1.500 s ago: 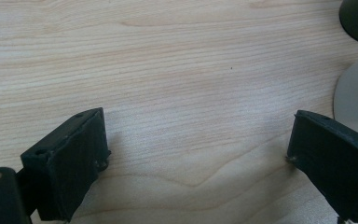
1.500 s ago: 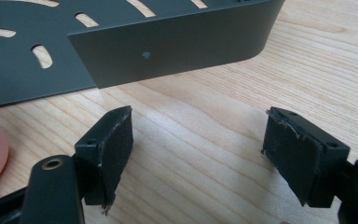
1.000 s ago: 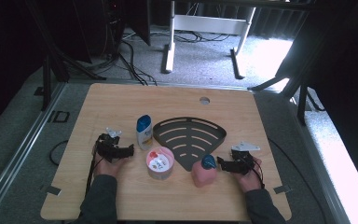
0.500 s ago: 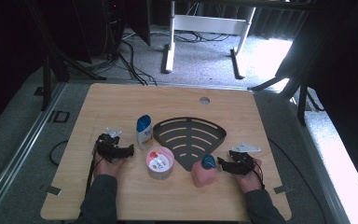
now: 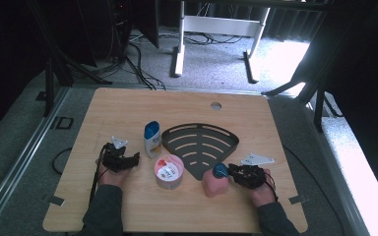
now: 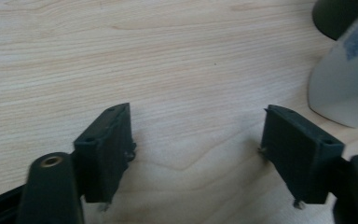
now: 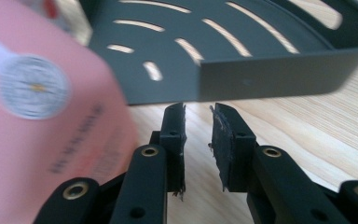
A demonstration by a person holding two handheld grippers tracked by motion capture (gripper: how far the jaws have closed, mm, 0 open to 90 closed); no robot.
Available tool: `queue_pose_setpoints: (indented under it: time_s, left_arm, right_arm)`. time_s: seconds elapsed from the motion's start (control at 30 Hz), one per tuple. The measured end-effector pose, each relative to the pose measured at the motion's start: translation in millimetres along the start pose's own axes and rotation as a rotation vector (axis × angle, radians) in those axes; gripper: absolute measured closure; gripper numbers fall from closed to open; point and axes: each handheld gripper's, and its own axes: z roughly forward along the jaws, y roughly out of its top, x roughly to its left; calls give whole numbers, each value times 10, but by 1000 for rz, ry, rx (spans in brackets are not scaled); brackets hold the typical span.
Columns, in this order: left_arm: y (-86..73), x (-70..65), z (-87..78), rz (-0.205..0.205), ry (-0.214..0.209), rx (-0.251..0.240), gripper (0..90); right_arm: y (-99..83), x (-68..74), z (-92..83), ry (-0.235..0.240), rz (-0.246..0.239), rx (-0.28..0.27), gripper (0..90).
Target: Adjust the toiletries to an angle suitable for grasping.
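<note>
Pink bottle (image 5: 214, 183) with its blue cap stands at lower centre-right of the high view, just below the lower tip of the black slotted tray (image 5: 200, 145) on your worktop (image 5: 128, 105). Your right claw (image 5: 232, 171) sits immediately to the right of that bottle, close against its cap end. In the right gripper view the bottle (image 7: 42, 121) is a blurred pink mass at the left of the frame, outside the jaws, which stand nearly together with only a thin strip of wood showing between them; they have just been closing and grip nothing. The tray's dark wall (image 7: 279, 77) runs across the upper half of that frame, just beyond the jaw tips.

Your left claw (image 5: 130, 160) lies at lower left of the high view, held by your hand (image 5: 110, 174) and pointing right toward a white bottle with a blue cap (image 5: 152, 139) that stands just beside the tray's left corner. In the left gripper view its jaws stand wide apart over bare wood with nothing between them, and the white bottle's base (image 6: 342, 88) shows at the upper right edge. A round pink tub (image 5: 169, 172) rests between the two claws, below the white bottle and left of the pink one.
</note>
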Motion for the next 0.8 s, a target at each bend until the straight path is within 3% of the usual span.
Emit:
queue_pose_setpoints:
  time_s: [0.17, 0.3, 0.43, 0.67, 0.7, 0.8]
  left_arm:
    - [-23, -28, -81, 2, -3, 25, 396]
    - [-58, -83, -167, 39, -3, 50, 377]
    - [-74, -134, -243, 54, -7, 40, 408]
    - [-105, -301, -512, 128, -67, -49, 489]
    - [-93, -369, -582, 154, -125, -86, 496]
    - [-67, -446, -608, 199, -148, -117, 522]
  right_arm:
    - [21, 58, -8, 33, -22, -4, 739]
    - [15, 97, -1, 58, -46, 12, 749]
    - [12, 100, -13, 59, -53, 15, 752]
    - [2, 108, -44, 66, -57, 16, 760]
    - [-2, 111, -51, 70, -58, 17, 770]
    - [-2, 114, -54, 76, -62, 18, 790]
